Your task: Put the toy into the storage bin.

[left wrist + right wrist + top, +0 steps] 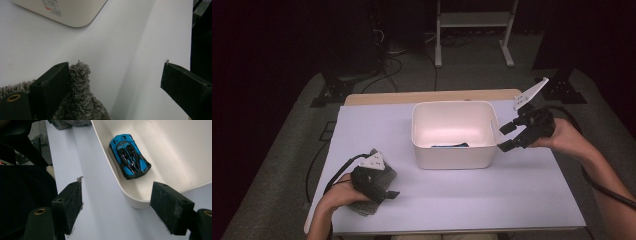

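Observation:
A white bin (452, 155) stands mid-table with a blue toy car (451, 145) lying in it. In the right gripper view the blue car (129, 156) rests flat on the bin's floor, close to the rounded wall (117, 182). My right gripper (503, 138) hangs open just outside the bin's right wall. Its jaws (115, 207) straddle the bin's corner and hold nothing. A grey shaggy cloth (384, 176) lies at the table's front left. My left gripper (387, 192) rests on it, open. In the left gripper view (115, 72) the cloth (80, 100) lies against the left jaw.
The white tabletop (462, 195) extends around the bin, its front edge close to the person's arms. A wooden strip (432, 96) runs along the far edge. Behind the table stand a white frame (472, 30) and floor cables (387, 65).

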The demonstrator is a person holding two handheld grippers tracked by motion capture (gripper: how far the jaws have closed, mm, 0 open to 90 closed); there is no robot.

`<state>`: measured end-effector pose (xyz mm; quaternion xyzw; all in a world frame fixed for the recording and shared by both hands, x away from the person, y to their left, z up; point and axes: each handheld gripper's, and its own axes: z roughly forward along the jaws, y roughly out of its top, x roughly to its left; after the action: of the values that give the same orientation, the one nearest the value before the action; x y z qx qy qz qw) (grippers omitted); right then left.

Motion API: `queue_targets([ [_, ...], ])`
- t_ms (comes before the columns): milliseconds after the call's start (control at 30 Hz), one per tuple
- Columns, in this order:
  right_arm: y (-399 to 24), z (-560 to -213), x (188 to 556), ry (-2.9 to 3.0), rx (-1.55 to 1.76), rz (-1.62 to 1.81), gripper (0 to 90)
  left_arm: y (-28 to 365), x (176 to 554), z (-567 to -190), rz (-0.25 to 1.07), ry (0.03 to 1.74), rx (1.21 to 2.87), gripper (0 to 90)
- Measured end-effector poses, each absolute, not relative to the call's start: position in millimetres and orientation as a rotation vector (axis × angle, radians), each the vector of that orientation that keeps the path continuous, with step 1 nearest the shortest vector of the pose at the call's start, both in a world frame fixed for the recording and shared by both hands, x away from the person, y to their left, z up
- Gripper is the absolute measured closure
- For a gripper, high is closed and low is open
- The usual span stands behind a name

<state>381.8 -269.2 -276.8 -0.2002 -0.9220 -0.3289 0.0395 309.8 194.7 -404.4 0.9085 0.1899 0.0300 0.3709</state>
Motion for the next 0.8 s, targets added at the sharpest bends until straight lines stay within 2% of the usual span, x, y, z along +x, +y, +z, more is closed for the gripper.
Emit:
queue_targets([
  [800, -306.1, -320.9, 373.7, -2.741, -0.719, -1.065, 20.9, 194.2, 309.1, -404.4, 0.078, 0.489, 2.330, 8.4],
])
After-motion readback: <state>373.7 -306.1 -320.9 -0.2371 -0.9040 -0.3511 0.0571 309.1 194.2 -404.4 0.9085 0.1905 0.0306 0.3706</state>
